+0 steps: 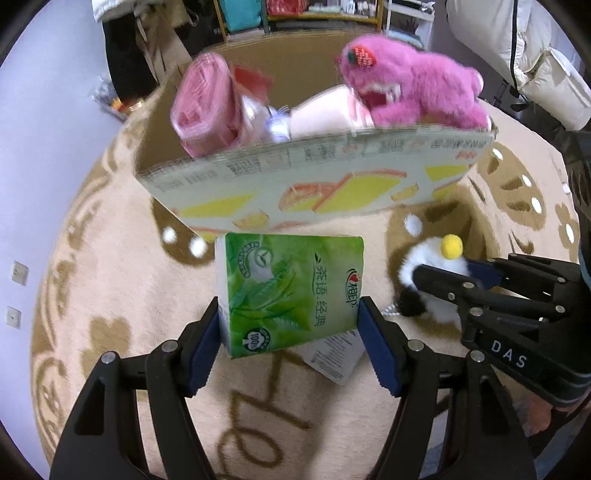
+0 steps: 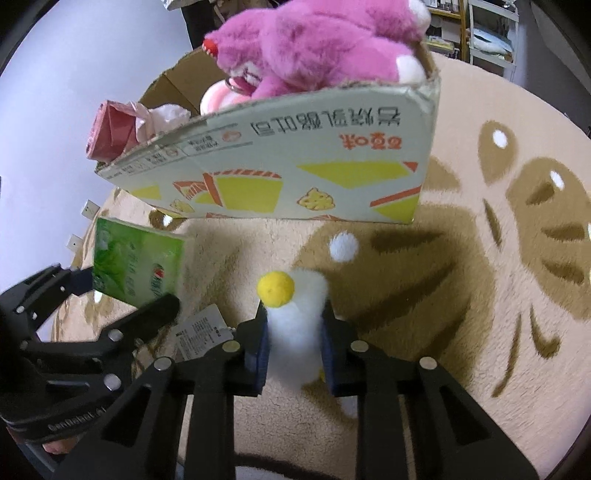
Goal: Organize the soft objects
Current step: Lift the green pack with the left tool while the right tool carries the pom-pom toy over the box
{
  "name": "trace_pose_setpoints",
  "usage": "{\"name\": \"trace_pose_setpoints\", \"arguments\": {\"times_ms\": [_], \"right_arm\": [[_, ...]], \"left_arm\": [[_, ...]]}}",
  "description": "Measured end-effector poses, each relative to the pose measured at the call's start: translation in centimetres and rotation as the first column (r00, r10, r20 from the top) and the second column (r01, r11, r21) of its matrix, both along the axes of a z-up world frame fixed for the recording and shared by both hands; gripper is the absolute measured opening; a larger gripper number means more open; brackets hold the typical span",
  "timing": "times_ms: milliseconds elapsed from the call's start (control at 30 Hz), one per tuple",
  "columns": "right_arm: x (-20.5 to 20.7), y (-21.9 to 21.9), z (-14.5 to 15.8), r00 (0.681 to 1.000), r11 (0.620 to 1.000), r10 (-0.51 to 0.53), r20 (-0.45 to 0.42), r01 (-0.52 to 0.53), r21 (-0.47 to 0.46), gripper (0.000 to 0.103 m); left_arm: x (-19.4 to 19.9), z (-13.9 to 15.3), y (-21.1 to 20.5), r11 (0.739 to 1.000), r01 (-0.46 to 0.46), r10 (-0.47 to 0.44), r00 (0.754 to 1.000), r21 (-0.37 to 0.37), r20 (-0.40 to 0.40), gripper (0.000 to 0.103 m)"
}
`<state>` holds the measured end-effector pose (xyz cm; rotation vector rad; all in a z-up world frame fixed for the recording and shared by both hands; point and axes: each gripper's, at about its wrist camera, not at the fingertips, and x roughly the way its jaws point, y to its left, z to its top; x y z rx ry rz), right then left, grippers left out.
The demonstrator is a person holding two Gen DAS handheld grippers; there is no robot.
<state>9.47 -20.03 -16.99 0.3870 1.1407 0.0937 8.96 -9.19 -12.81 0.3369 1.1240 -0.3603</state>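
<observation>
My left gripper [image 1: 288, 314] is shut on a green pack of tissues [image 1: 291, 288], held just above the rug in front of a cardboard box [image 1: 314, 177]. In the right wrist view the same green pack [image 2: 136, 266] shows at the left. My right gripper [image 2: 295, 325] is shut on a white plush toy [image 2: 295, 332] with a yellow pom-pom [image 2: 276, 288]; from the left wrist view the white plush toy [image 1: 432, 258] has black parts too. A pink plush bear [image 1: 417, 88] lies on the box's right end, with a pink wrapped bundle [image 1: 207, 107] inside at the left.
A beige rug with brown cartoon patterns [image 2: 498, 258] covers the floor. A paper tag [image 1: 332, 354] lies on the rug by the tissue pack. A white coat [image 1: 517, 48] and shelves [image 1: 295, 14] stand behind the box. A pale wall with sockets [image 1: 14, 273] is at the left.
</observation>
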Motion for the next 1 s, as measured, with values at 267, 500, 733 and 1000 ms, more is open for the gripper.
{"name": "trace_pose_setpoints", "arguments": {"times_ms": [267, 500, 733, 1000], "right_arm": [[-1.4, -0.8, 4.5, 0.986, 0.999, -0.038, 0.163, 0.041, -0.015, 0.024], [-2.8, -1.0, 9.7, 0.944, 0.996, -0.058, 0.326, 0.074, -0.039, 0.024], [-2.7, -2.2, 14.0, 0.901, 0.995, -0.061, 0.429, 0.089, -0.046, 0.024], [-0.8, -2.4, 17.7, 0.855, 0.995, -0.046, 0.516, 0.084, -0.050, 0.024]], "left_arm": [[0.3, 3.6, 0.9, 0.998, -0.015, 0.019, 0.997, -0.054, 0.074, 0.070], [-0.9, 8.6, 0.9, 0.993, -0.045, 0.071, 0.968, -0.113, 0.241, 0.070], [-0.1, 12.3, 1.5, 0.986, -0.053, 0.103, 0.940, -0.161, 0.324, 0.070], [2.5, 13.8, 1.3, 0.984, -0.065, 0.126, 0.916, -0.169, 0.381, 0.070]]}}
